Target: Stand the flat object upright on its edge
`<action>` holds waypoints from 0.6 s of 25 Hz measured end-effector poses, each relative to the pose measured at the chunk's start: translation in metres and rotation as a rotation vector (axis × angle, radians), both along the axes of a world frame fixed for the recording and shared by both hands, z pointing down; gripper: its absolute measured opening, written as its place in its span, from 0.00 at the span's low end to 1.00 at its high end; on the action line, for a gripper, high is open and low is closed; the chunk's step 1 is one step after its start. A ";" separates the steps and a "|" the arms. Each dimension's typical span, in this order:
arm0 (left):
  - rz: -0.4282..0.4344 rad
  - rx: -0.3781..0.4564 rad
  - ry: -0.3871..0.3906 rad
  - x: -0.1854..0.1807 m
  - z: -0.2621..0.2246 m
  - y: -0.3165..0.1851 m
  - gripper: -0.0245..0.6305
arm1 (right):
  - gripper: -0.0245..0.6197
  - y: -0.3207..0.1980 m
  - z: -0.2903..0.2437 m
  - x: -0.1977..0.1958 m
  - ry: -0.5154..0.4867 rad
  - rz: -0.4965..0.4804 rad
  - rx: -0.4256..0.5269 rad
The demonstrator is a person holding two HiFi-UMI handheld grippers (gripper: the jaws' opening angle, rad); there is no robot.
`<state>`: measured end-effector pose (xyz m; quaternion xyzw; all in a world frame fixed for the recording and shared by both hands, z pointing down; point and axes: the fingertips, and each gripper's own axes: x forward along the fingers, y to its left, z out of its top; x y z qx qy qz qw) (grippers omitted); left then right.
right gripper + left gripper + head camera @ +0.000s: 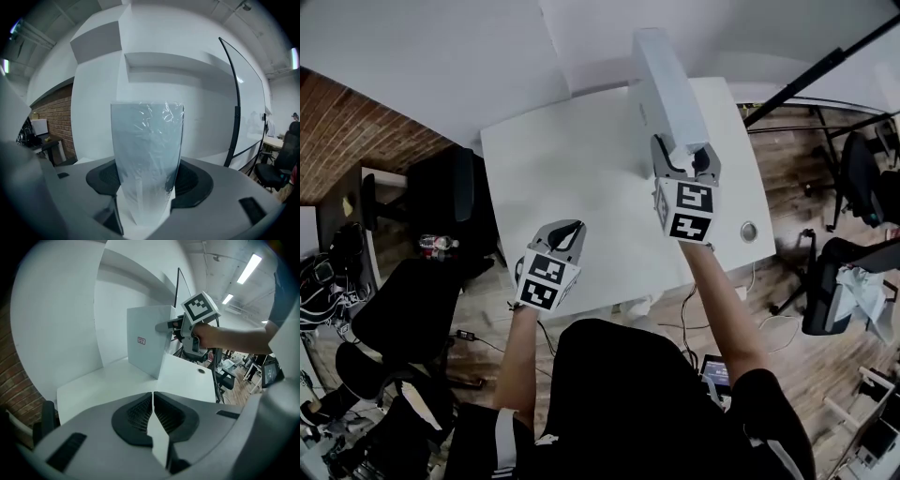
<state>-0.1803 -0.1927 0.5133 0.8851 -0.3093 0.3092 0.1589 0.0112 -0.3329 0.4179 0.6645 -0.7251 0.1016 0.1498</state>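
R tool (pixel 684 157) clamped on shrink-wrapped white box (pixel 667 84), which I see upright on its edge on surface (pixel 562 178). L tool (pixel 569 234) closed, empty. Small red label (pixel 141 340) on box face, print unreadable

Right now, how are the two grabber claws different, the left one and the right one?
The right gripper is clamped on the upright white box; the left gripper is shut on nothing. The right gripper reaches out over the table; the left gripper hangs near the table's front edge. Both wear a cube with black-and-white square markers.
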 end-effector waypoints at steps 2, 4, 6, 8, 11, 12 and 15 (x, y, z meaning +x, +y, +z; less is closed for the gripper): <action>0.000 -0.008 -0.004 0.002 0.003 0.000 0.07 | 0.48 -0.006 0.001 0.000 -0.001 -0.006 -0.003; -0.002 -0.010 -0.007 0.004 0.006 -0.001 0.07 | 0.48 -0.011 0.002 0.001 -0.003 -0.008 -0.005; -0.002 -0.015 -0.010 0.006 0.009 -0.002 0.07 | 0.48 -0.016 0.002 0.001 -0.004 -0.006 -0.007; -0.001 -0.019 -0.012 0.006 0.011 -0.003 0.07 | 0.49 -0.020 0.002 0.001 -0.004 -0.004 -0.008; -0.008 -0.026 -0.016 0.007 0.013 -0.004 0.07 | 0.48 -0.025 0.002 -0.001 -0.004 -0.006 -0.003; -0.011 -0.028 -0.015 0.008 0.012 -0.005 0.07 | 0.49 -0.027 0.002 -0.001 -0.004 -0.006 -0.002; -0.021 -0.028 -0.017 0.009 0.015 -0.008 0.07 | 0.48 -0.033 0.003 -0.002 -0.015 -0.009 -0.004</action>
